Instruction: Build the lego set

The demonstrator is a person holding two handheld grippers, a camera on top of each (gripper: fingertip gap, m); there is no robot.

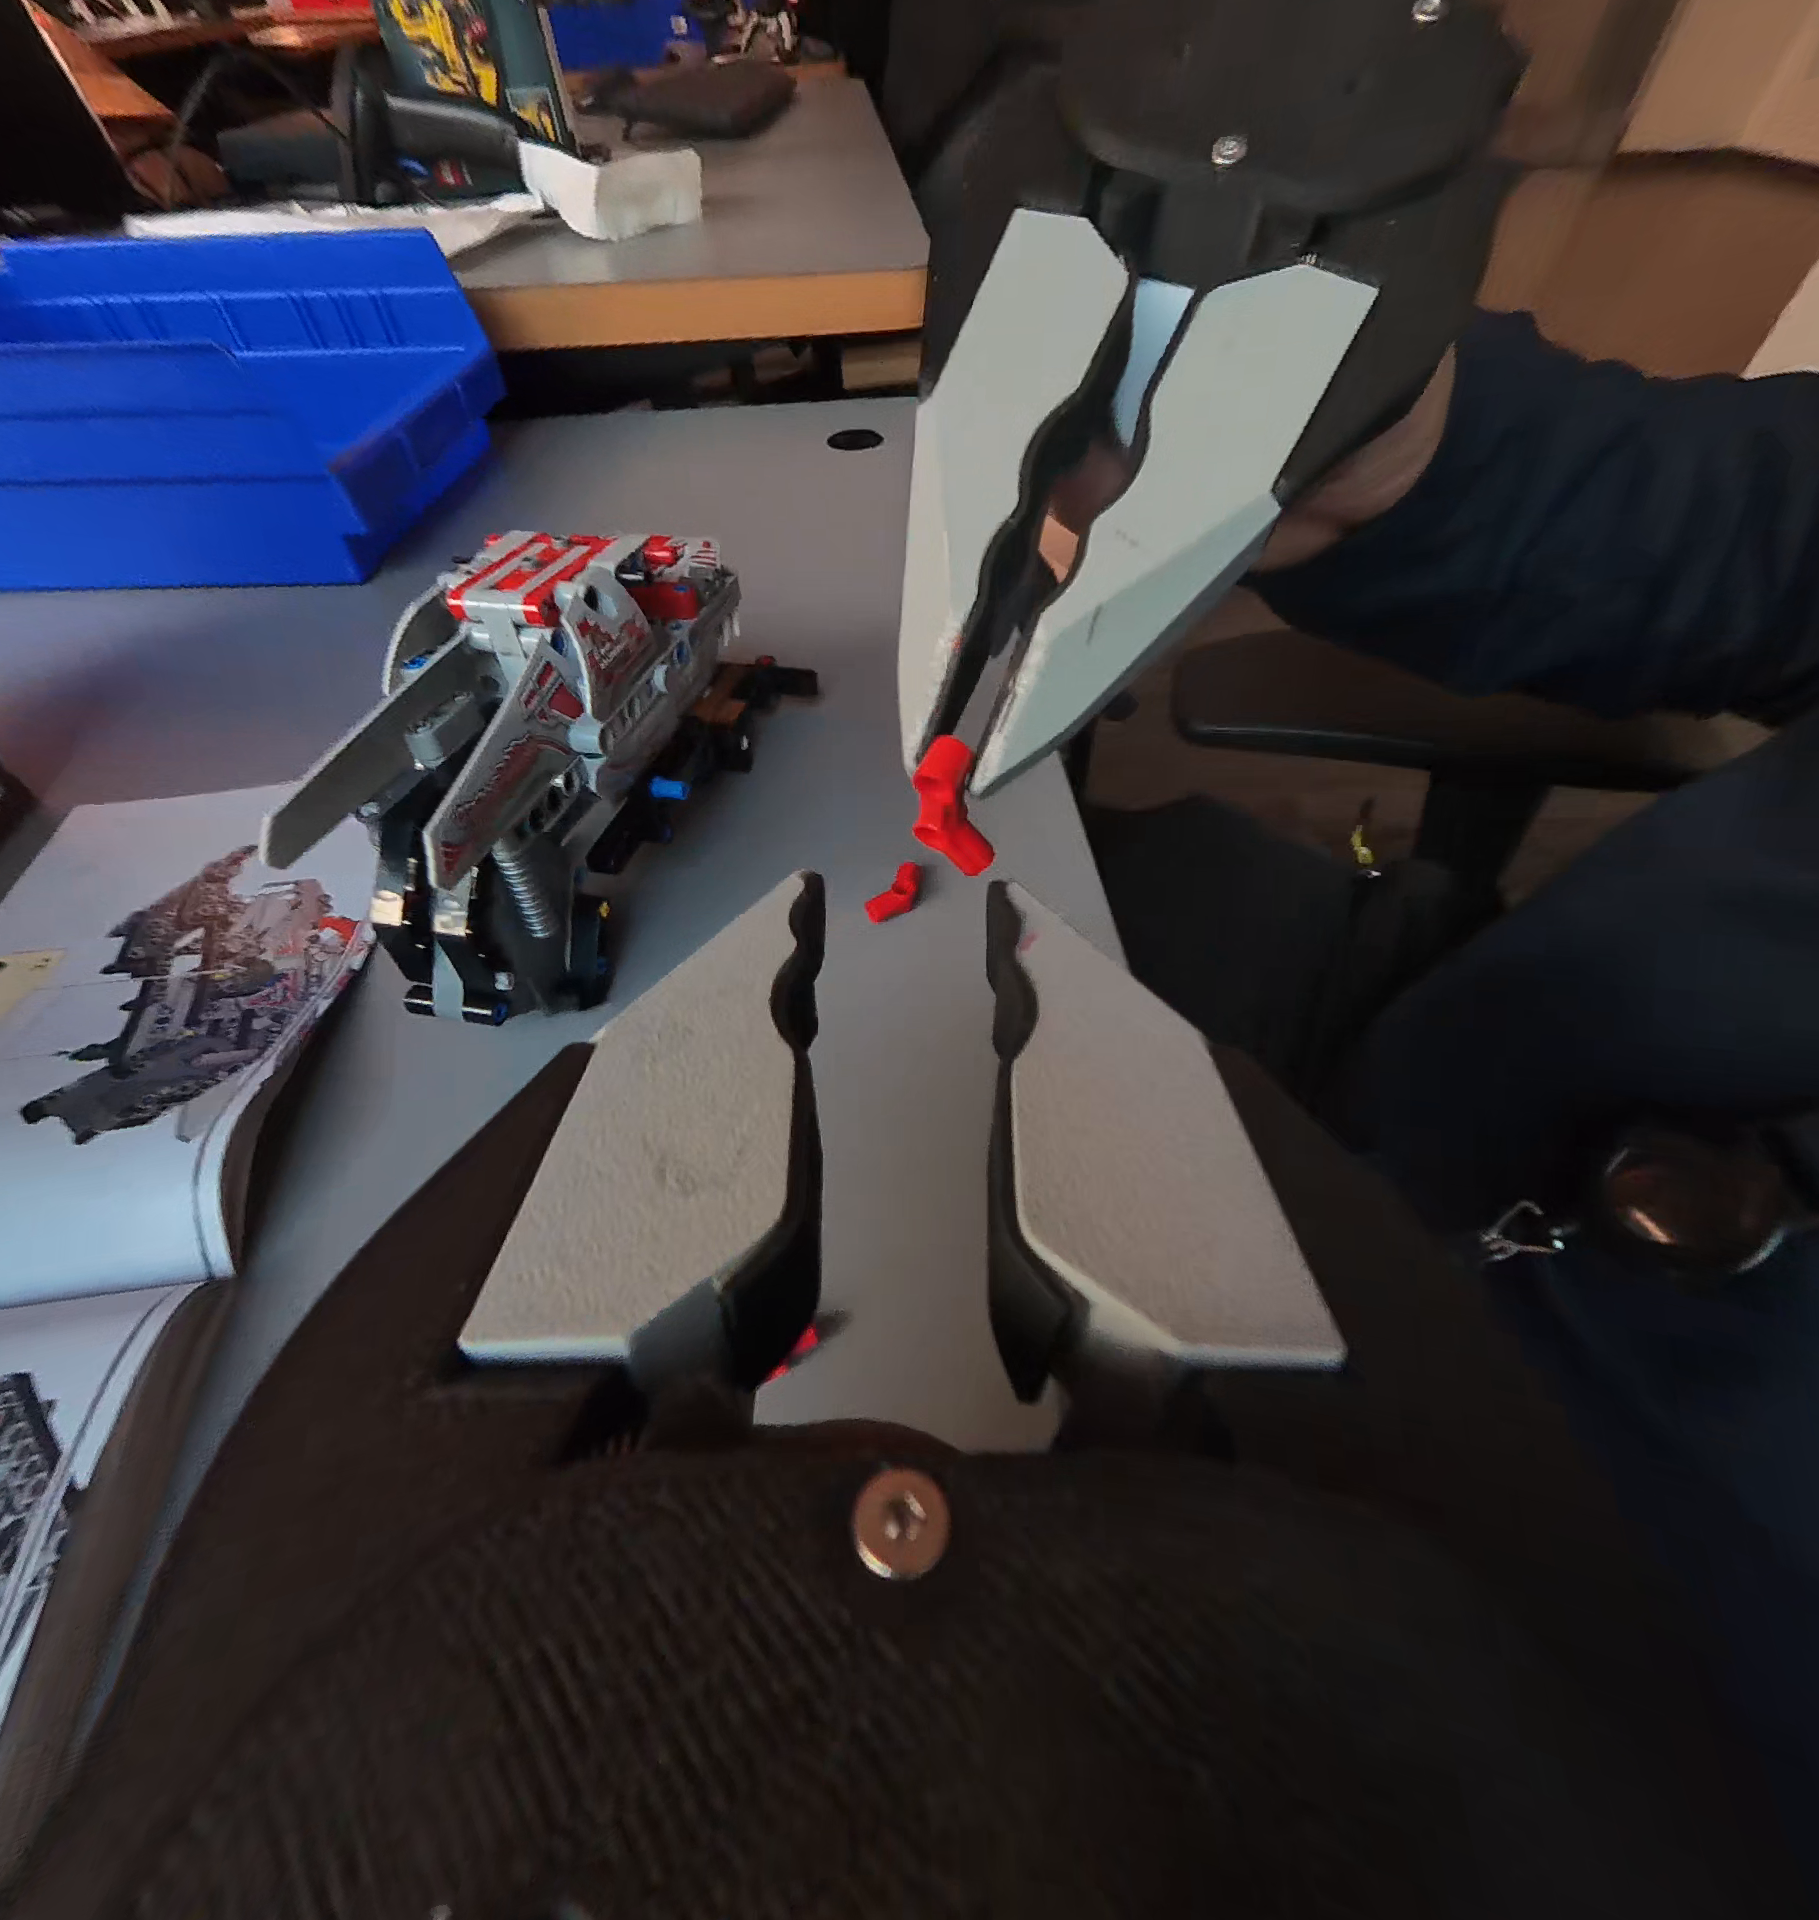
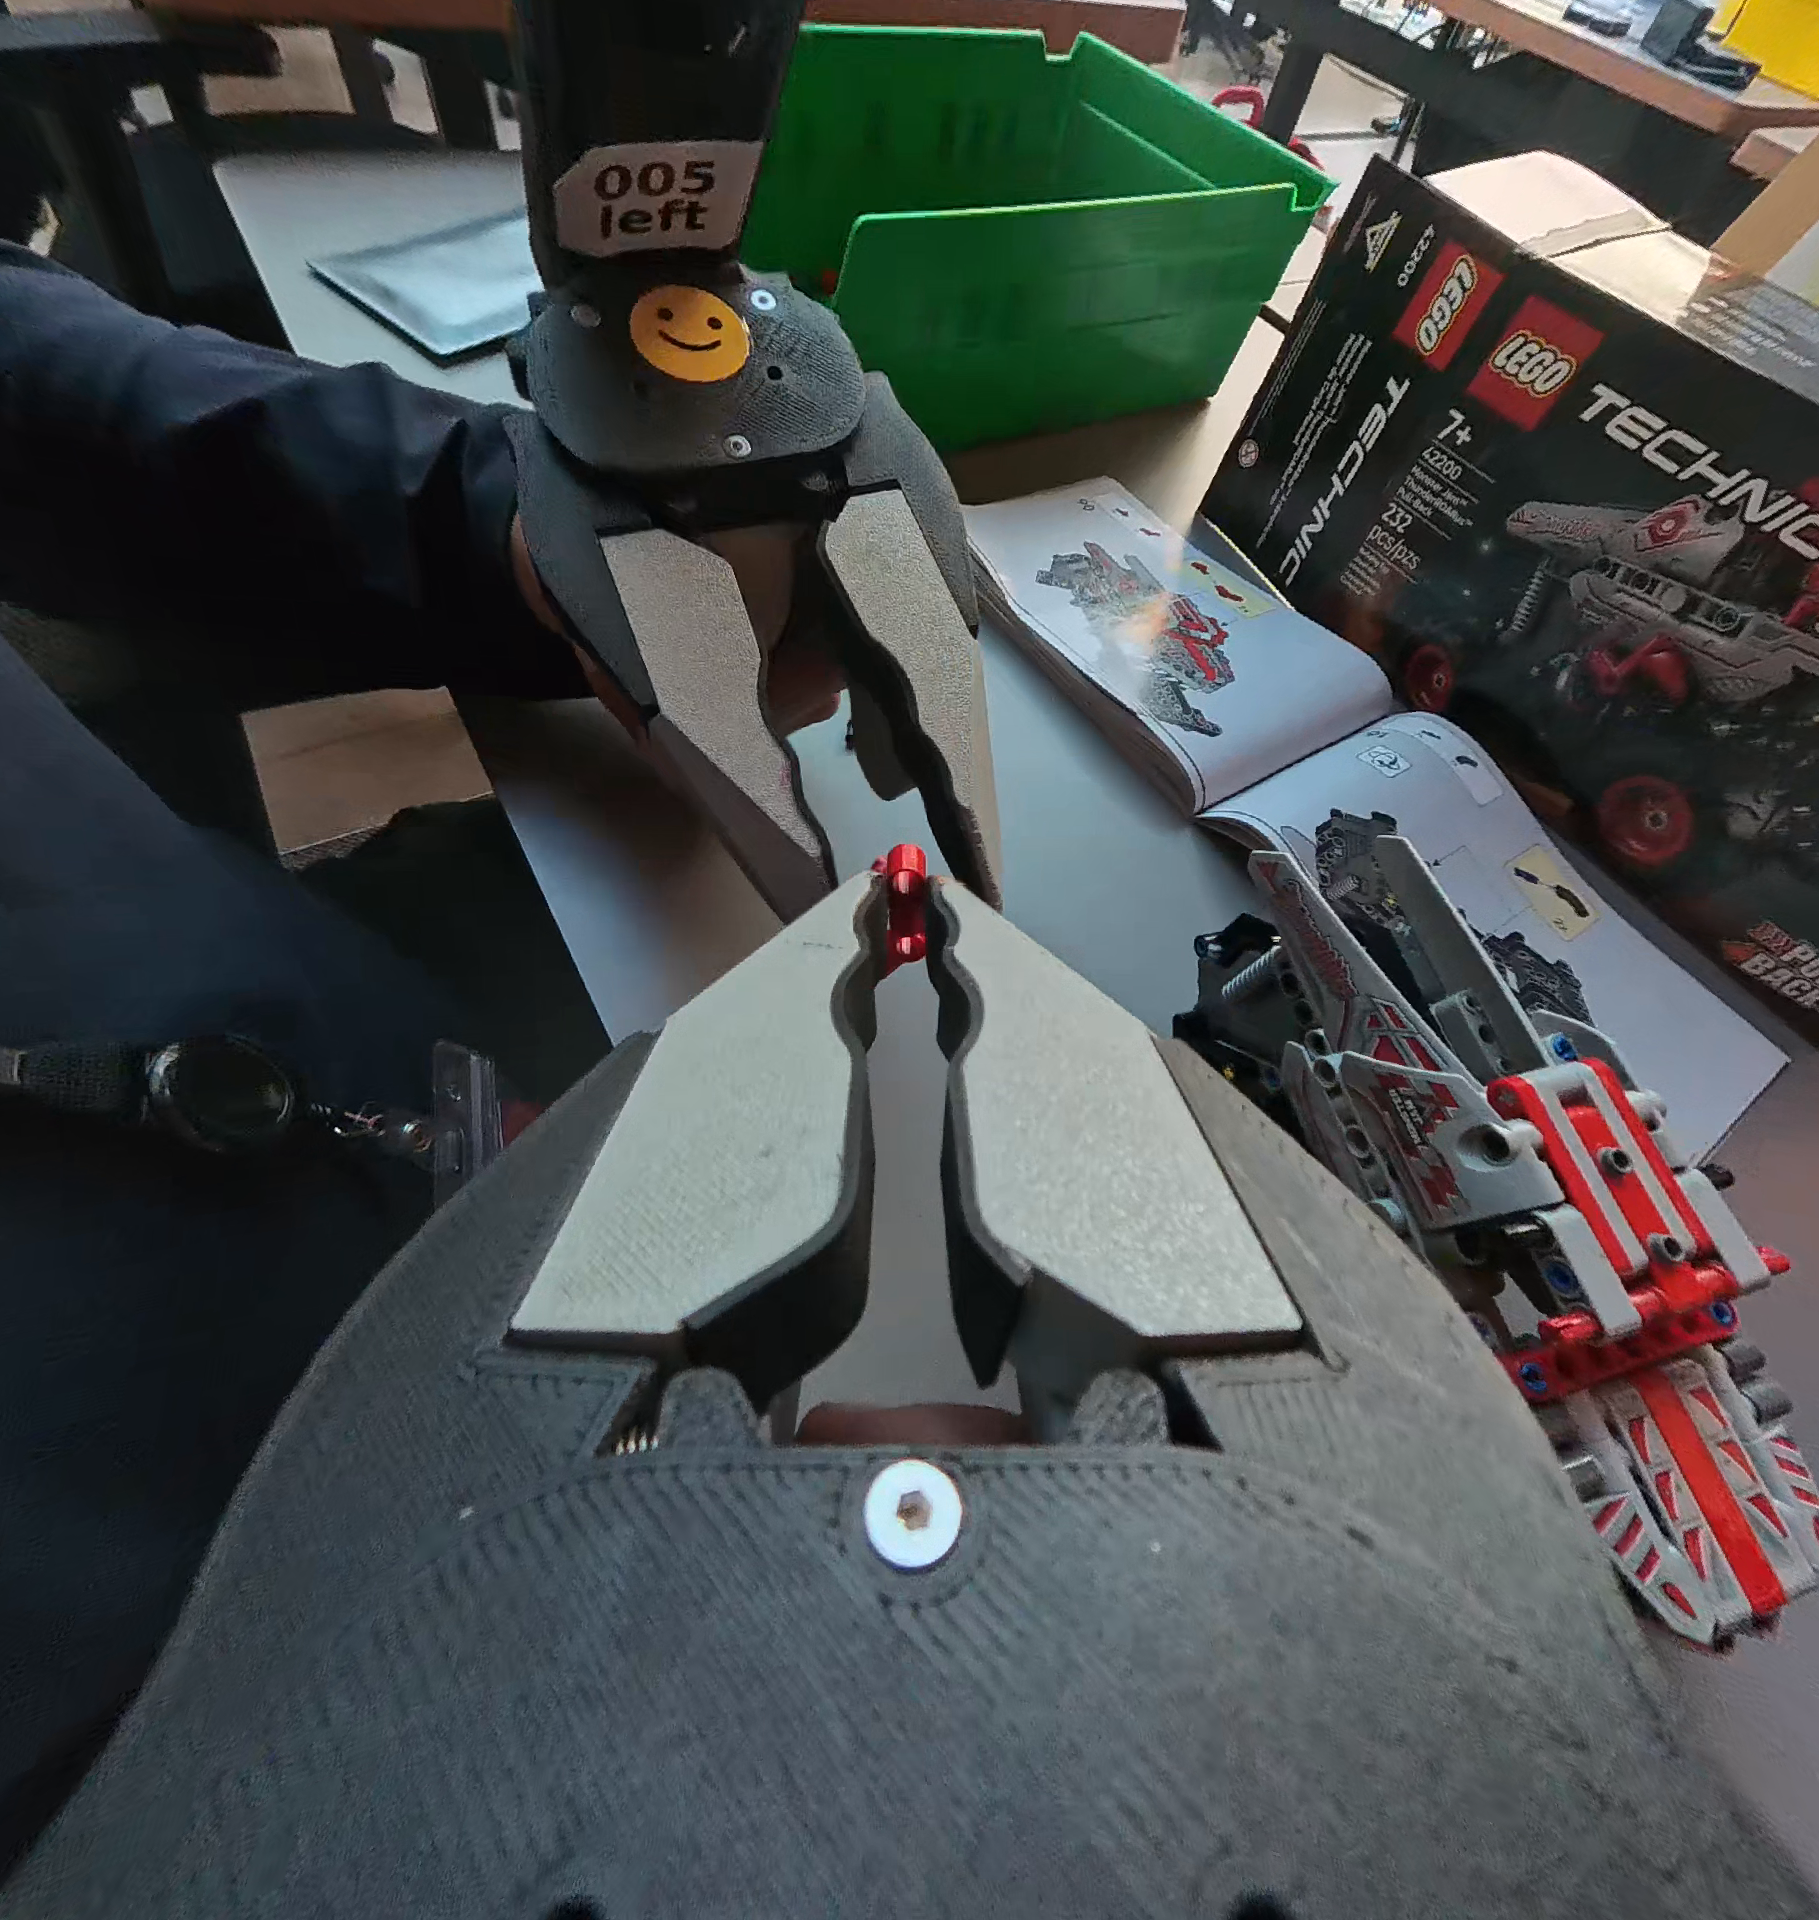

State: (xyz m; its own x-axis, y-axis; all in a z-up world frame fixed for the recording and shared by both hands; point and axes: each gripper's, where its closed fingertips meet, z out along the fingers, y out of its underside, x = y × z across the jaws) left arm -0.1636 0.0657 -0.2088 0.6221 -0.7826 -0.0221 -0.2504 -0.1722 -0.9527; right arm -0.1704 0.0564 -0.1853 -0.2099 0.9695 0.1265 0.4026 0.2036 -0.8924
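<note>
My right gripper (image 2: 907, 896) is shut on a red angled connector (image 2: 903, 906) and holds it by its upper end just above the grey table. In the left wrist view the right gripper (image 1: 952, 767) comes down from above with the connector (image 1: 949, 816) hanging from its tips. My left gripper (image 1: 902, 891) is open and empty, its tips either side of a second, smaller red connector (image 1: 892, 894) lying on the table. In the right wrist view the left gripper (image 2: 900, 831) faces mine, open. The part-built grey, red and black truck model (image 1: 531, 769) (image 2: 1507, 1195) stands beside them.
An open instruction booklet (image 1: 157, 987) (image 2: 1248, 675) lies by the model. The set's box (image 2: 1611, 520) and a green bin (image 2: 1040, 260) stand behind it. A blue bin (image 1: 188, 395) sits at the far left. The table edge (image 1: 1087, 831) is close, with a person's lap beyond. Left and right tips are no more than a few centimetres apart.
</note>
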